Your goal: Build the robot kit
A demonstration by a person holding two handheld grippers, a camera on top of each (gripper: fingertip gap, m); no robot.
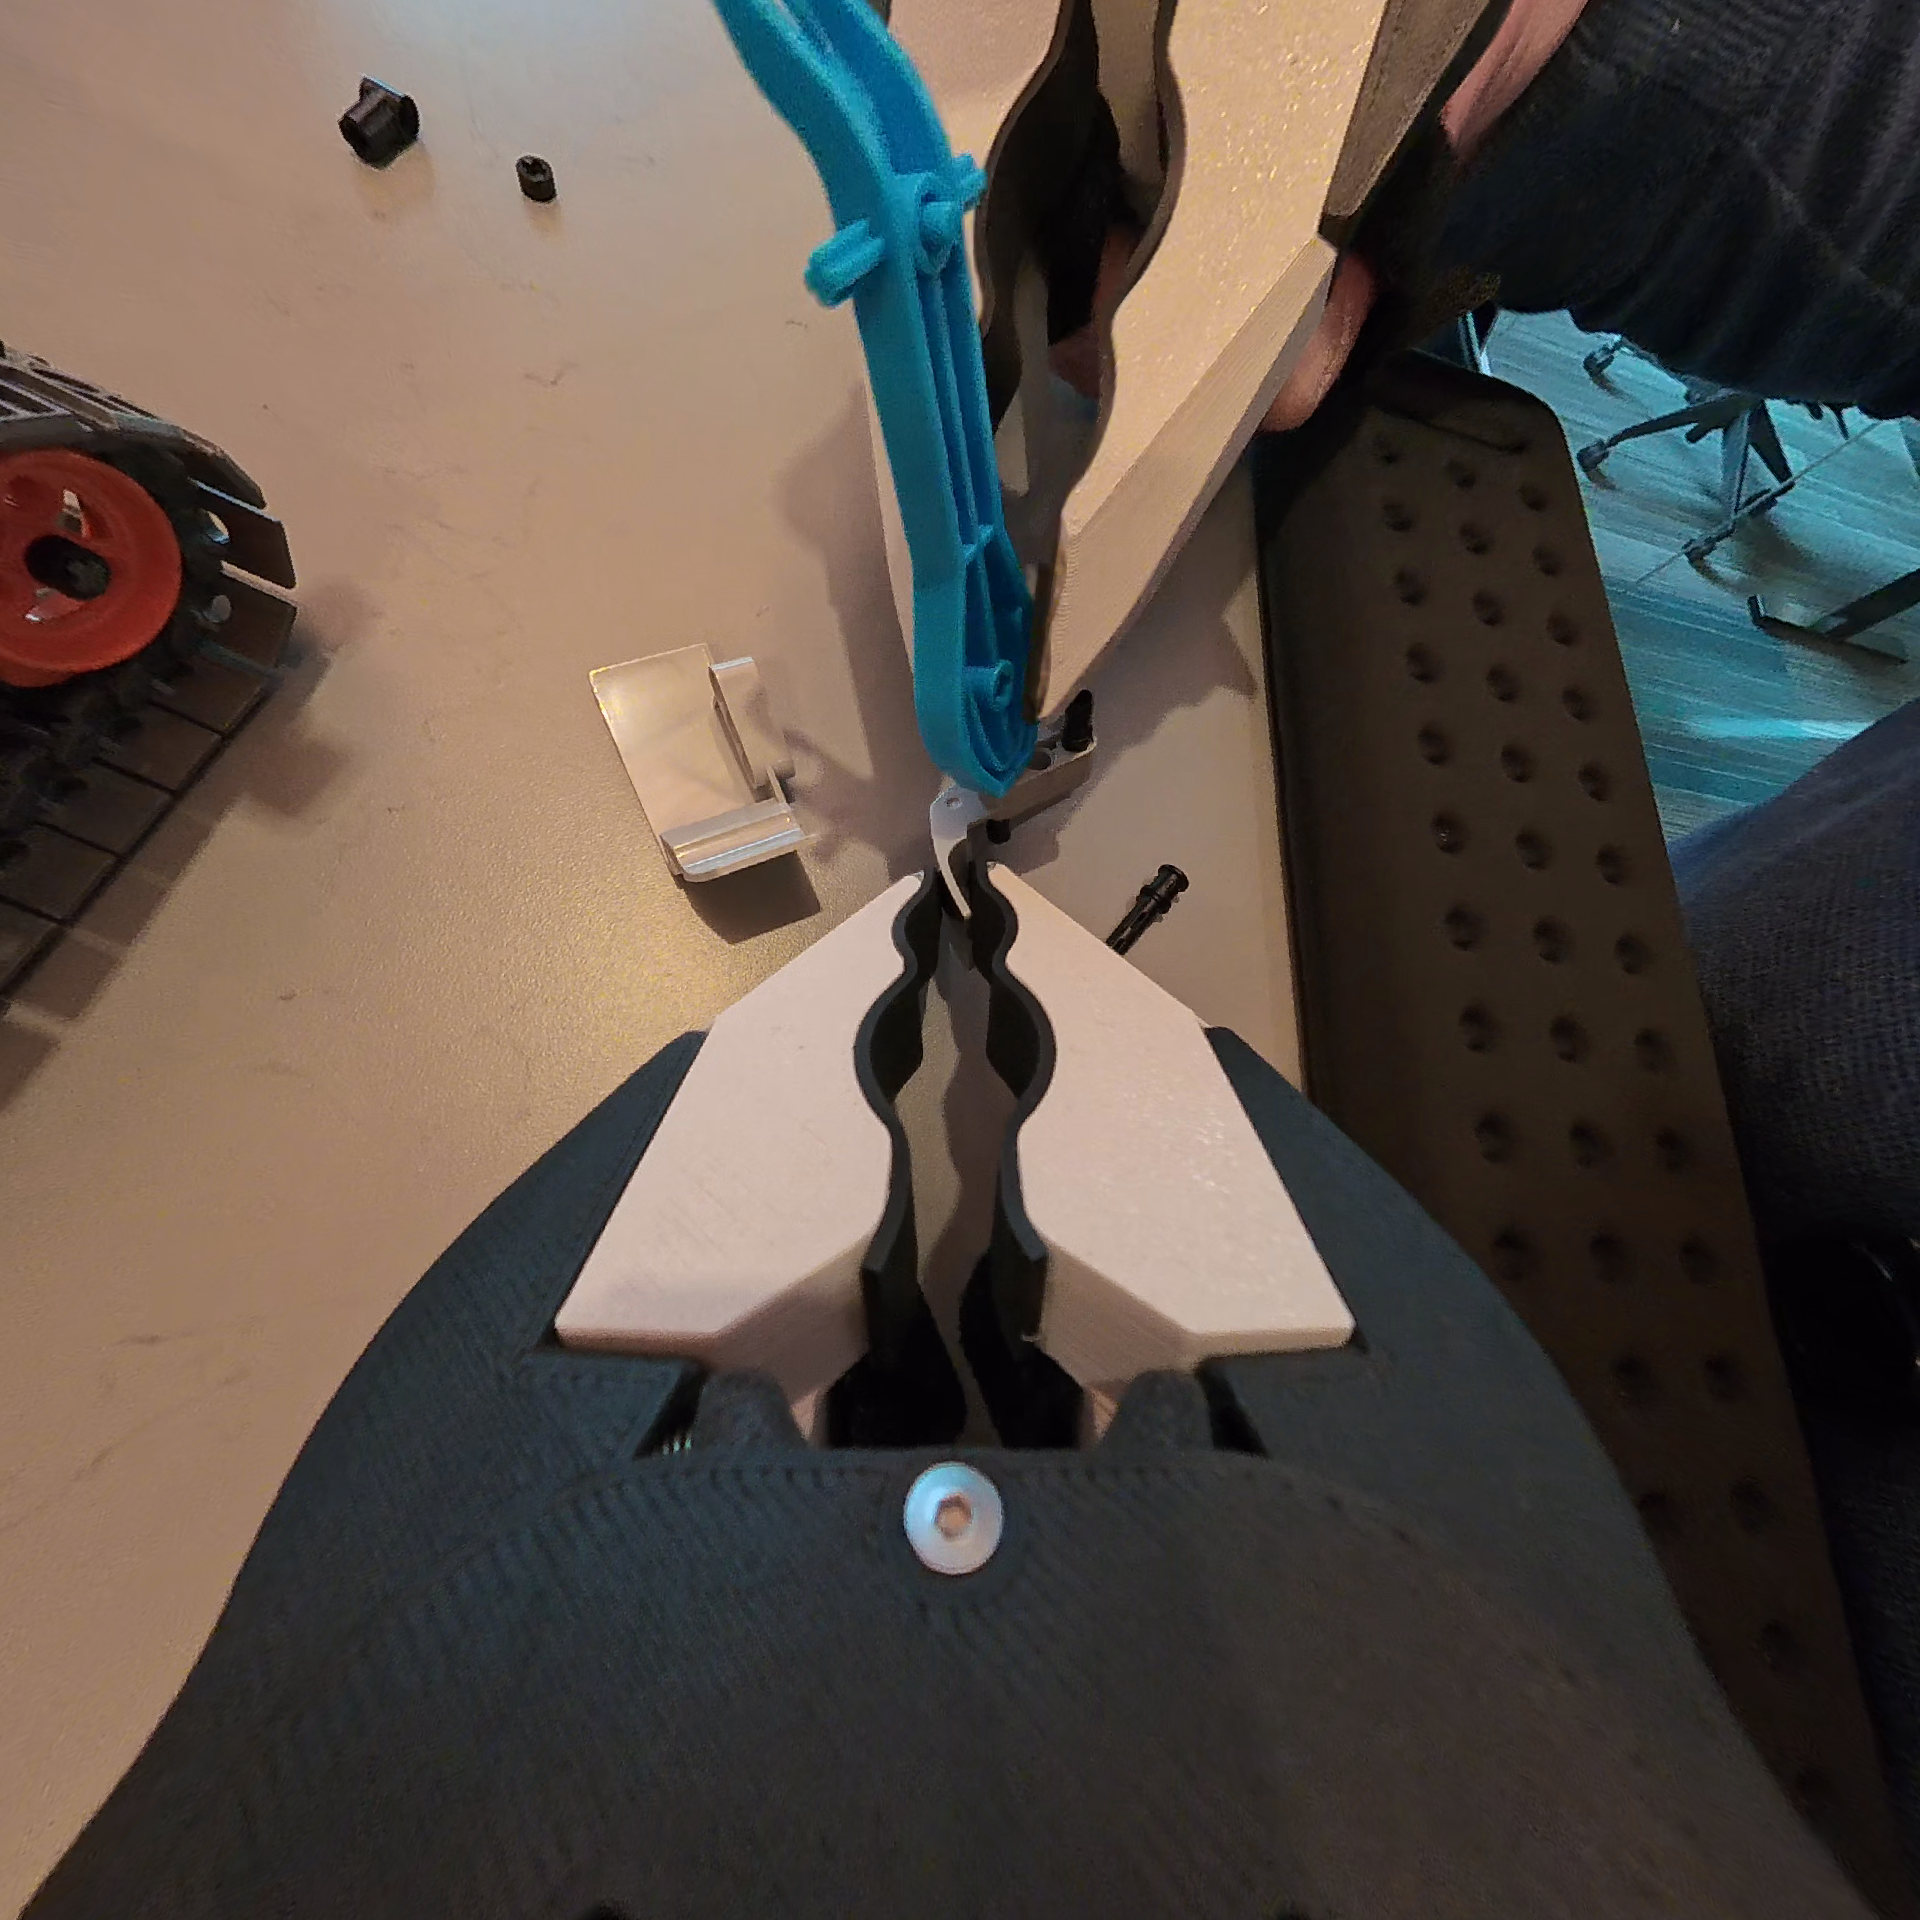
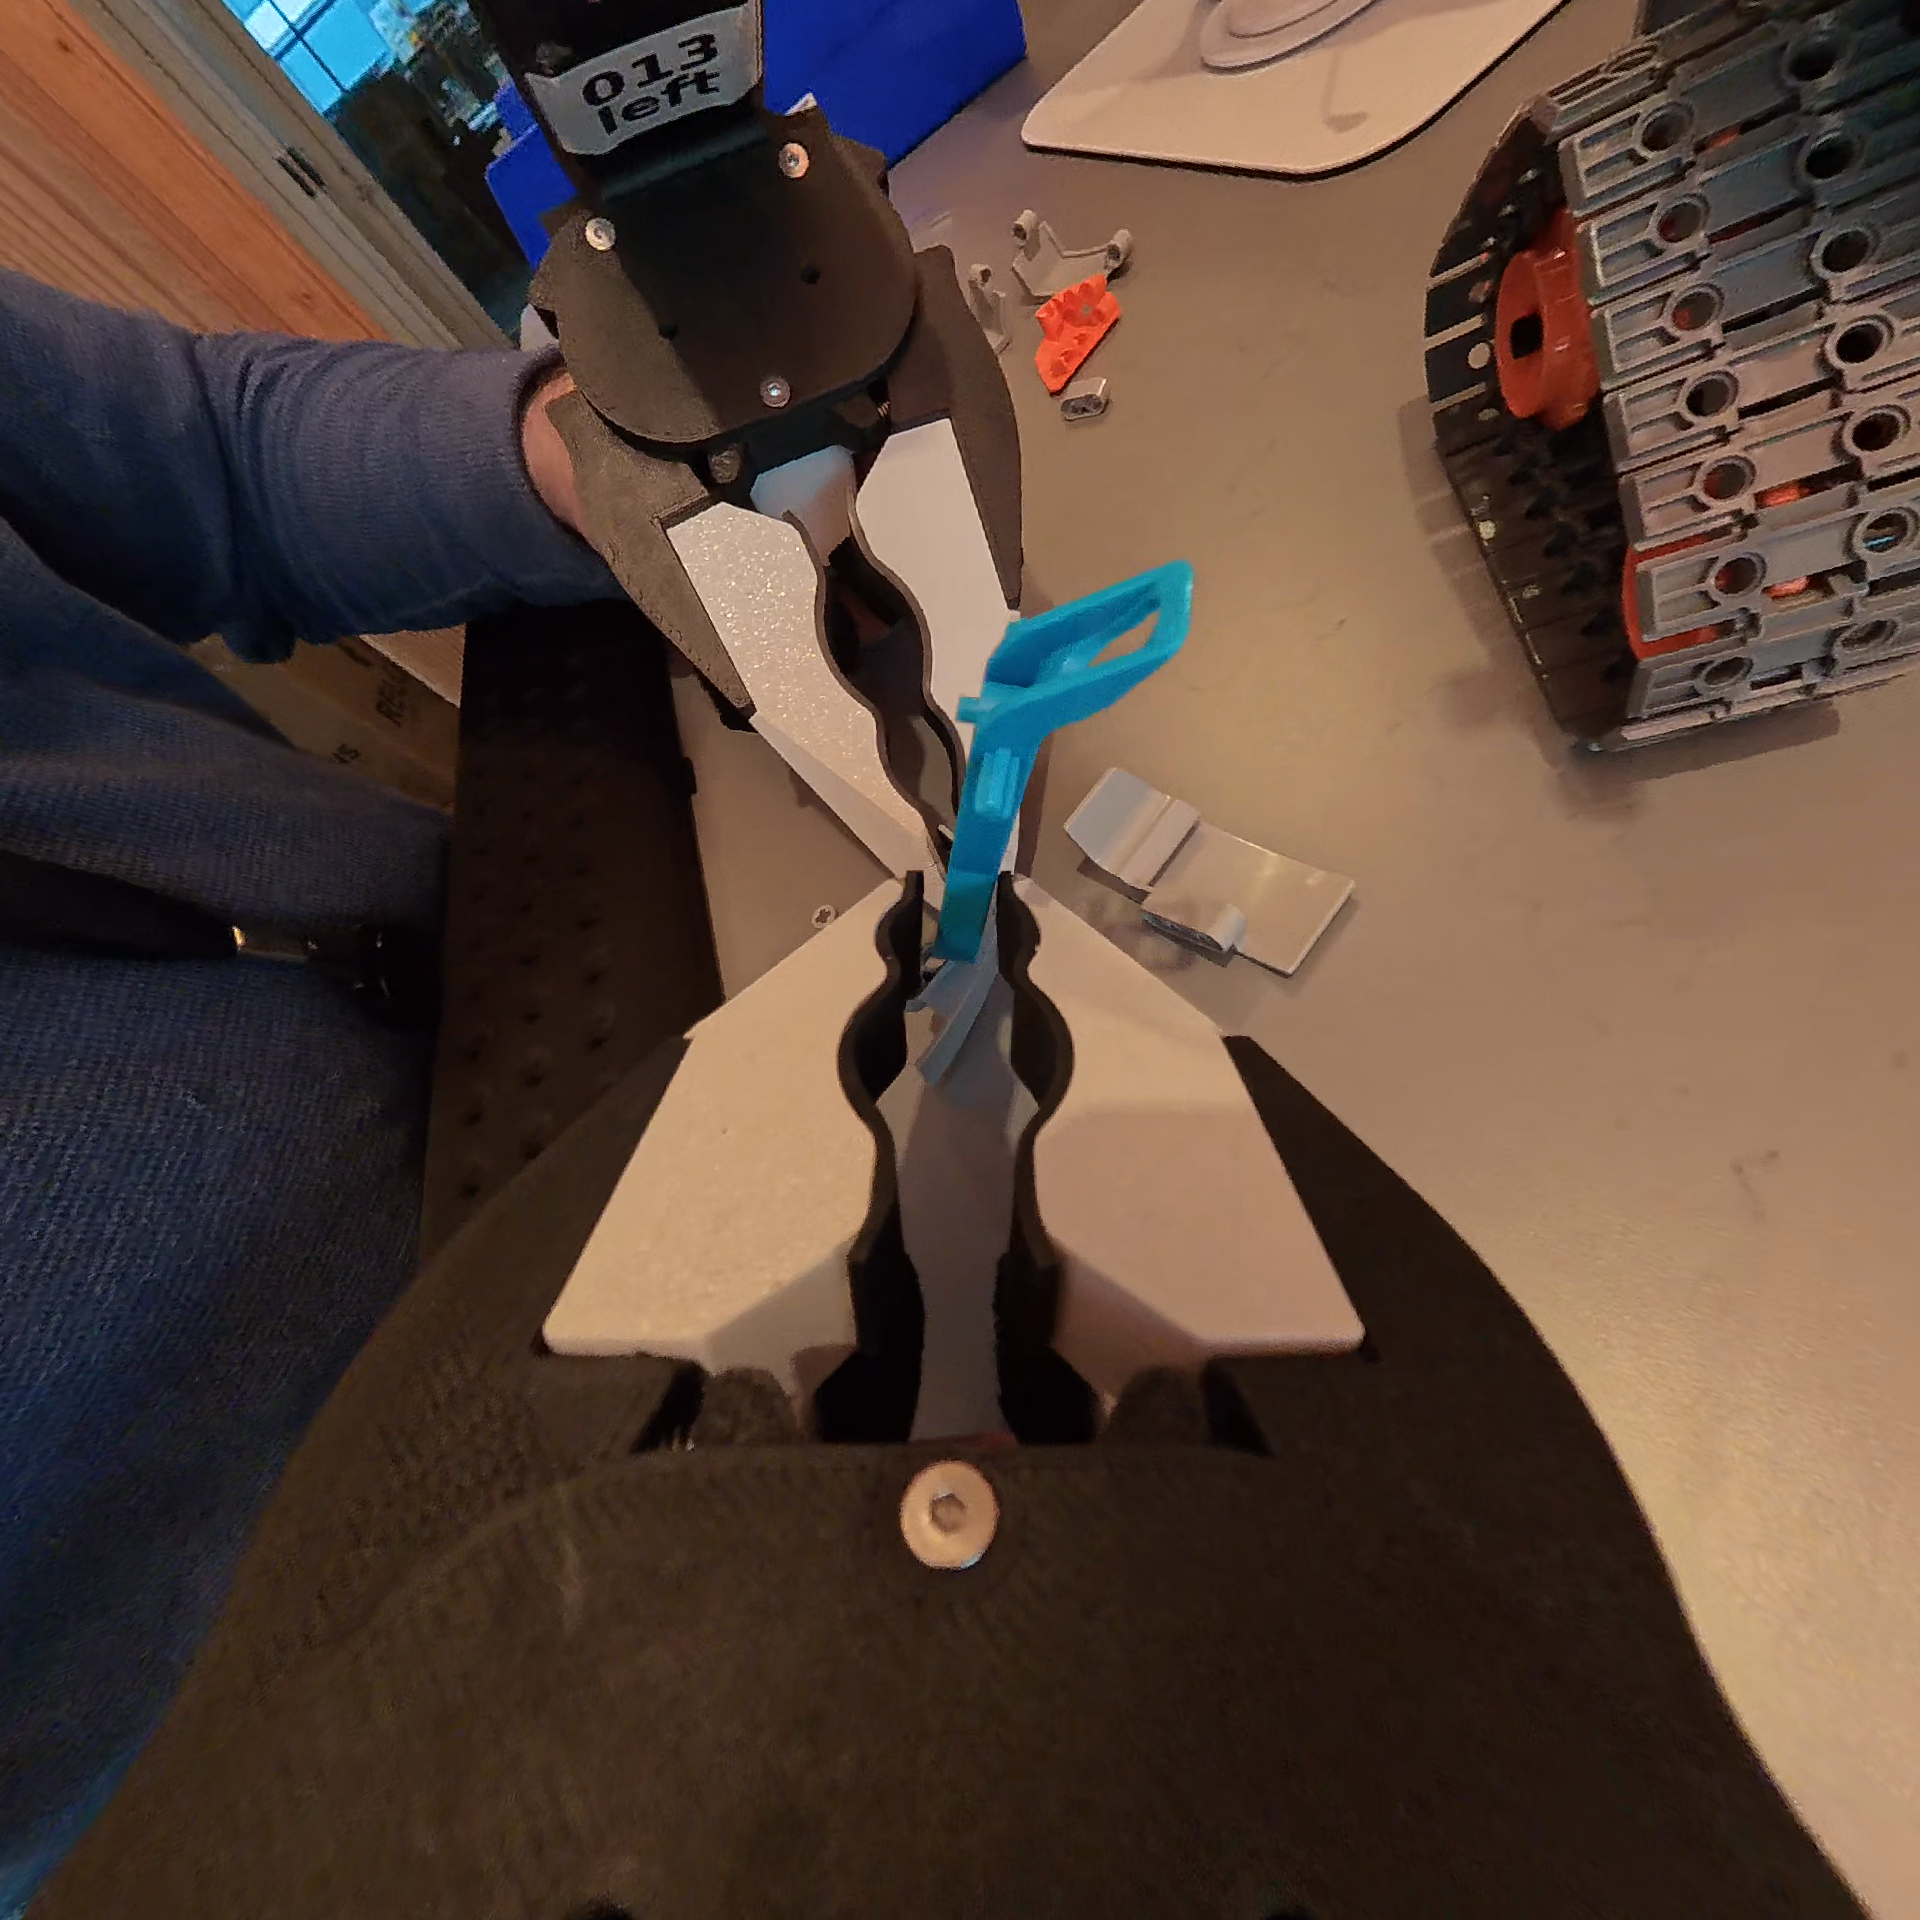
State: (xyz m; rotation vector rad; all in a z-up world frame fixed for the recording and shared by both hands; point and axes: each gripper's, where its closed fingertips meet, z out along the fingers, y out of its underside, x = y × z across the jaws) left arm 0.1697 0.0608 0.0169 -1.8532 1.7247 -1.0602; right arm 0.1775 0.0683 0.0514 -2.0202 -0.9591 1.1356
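Note:
My right gripper is shut on the lower end of a blue plastic lever tool, which stands up past its fingertips. A small grey curved part lies between its fingers below the tool. My left gripper is shut at its tips on that small grey curved part, which joins a grey piece with black pins. In the left wrist view the right gripper comes down from above with the blue tool pressed against that piece. The two grippers meet tip to tip above the table.
A grey panel part lies just beside the grippers. A tracked vehicle with orange wheels stands farther off. Loose small parts: black bits, a black pin, orange and grey pieces. A black perforated chair borders the table's edge. Both grippers' tips are close together, under 4 cm apart.

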